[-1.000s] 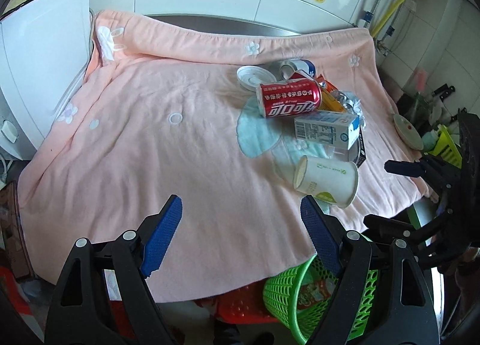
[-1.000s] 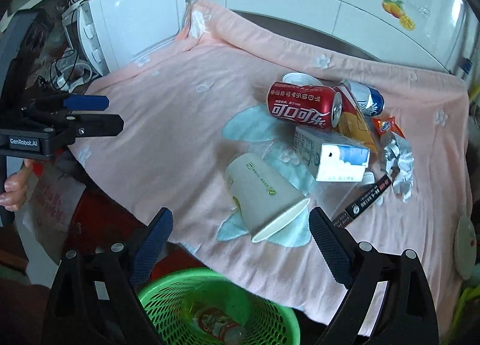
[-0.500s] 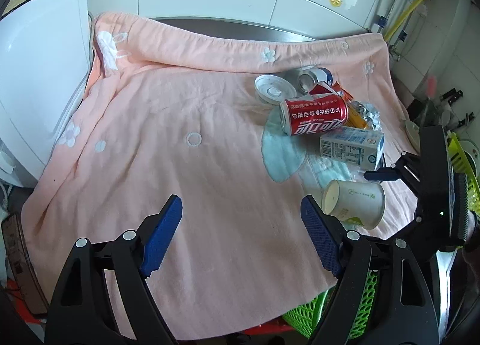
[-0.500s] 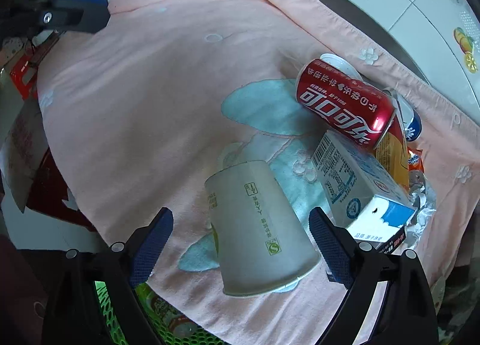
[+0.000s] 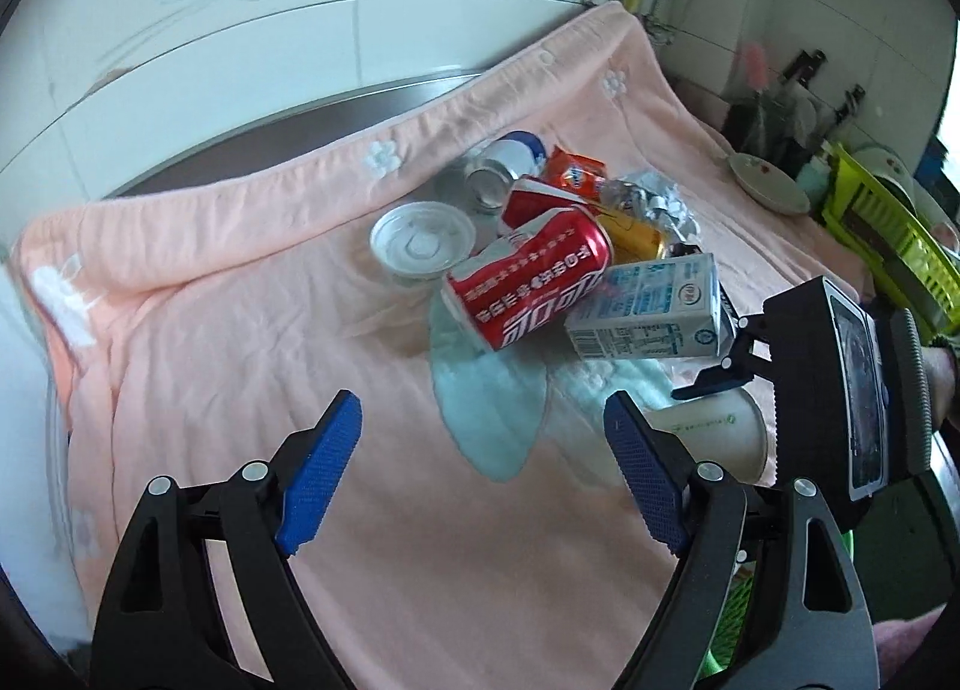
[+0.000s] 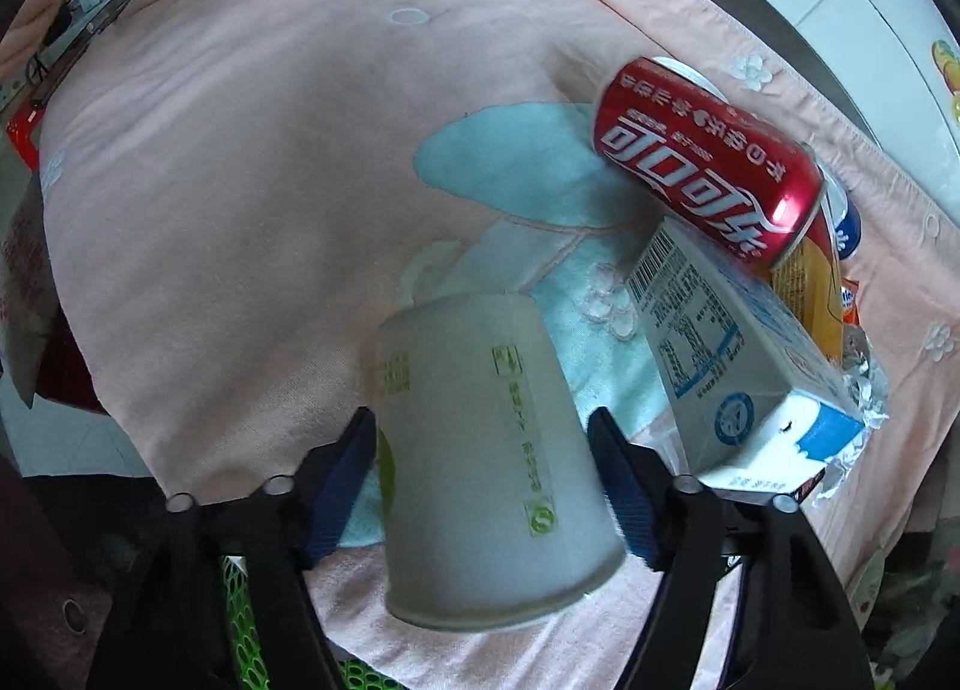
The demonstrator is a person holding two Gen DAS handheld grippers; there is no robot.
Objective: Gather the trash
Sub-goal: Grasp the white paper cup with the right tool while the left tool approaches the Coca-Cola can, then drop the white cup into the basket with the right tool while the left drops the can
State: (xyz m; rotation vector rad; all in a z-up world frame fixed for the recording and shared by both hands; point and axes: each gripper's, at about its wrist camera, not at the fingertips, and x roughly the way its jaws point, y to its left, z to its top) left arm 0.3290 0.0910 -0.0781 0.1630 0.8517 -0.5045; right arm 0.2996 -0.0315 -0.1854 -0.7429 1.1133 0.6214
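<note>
Right wrist view: right gripper [image 6: 480, 480] points steeply down at the paper cup [image 6: 480, 450]; both blue fingers [image 6: 624, 498] straddle the cup wall near its rim, and their pads appear to press it.
Right fingers: have just been closing, with the cup between them; clenched on the cup.
Left wrist view: left gripper [image 5: 480, 468] hangs above bare pink cloth [image 5: 240, 330]; its fingers [image 5: 318, 468] have just been opening, released, nothing between them.
Only in left view: clear plastic lid [image 5: 423, 237], round and ribbed; second can [image 5: 498, 174], open end toward the camera; orange wrapper [image 5: 576, 174]; dish [image 5: 768, 186] at the far edge of the surface; yellow-green rack [image 5: 882, 234].
Only in right view: printed green marks along the cup; green mesh basket [image 6: 240, 618] below the cloth edge.
Task items: cup lies on its side near the front edge of the surface, on the pale blue patch [image 6: 510, 174]; red can [image 6: 708, 162] rests tilted on the milk carton [image 6: 738, 366]; crumpled foil [image 6: 864, 384] sits behind the carton.
Textures: cloth soft and towelled; can glossy metal; carton matt card.
Change: a second ago the right fingers stood wide and clear above the cup; they now flank it.
</note>
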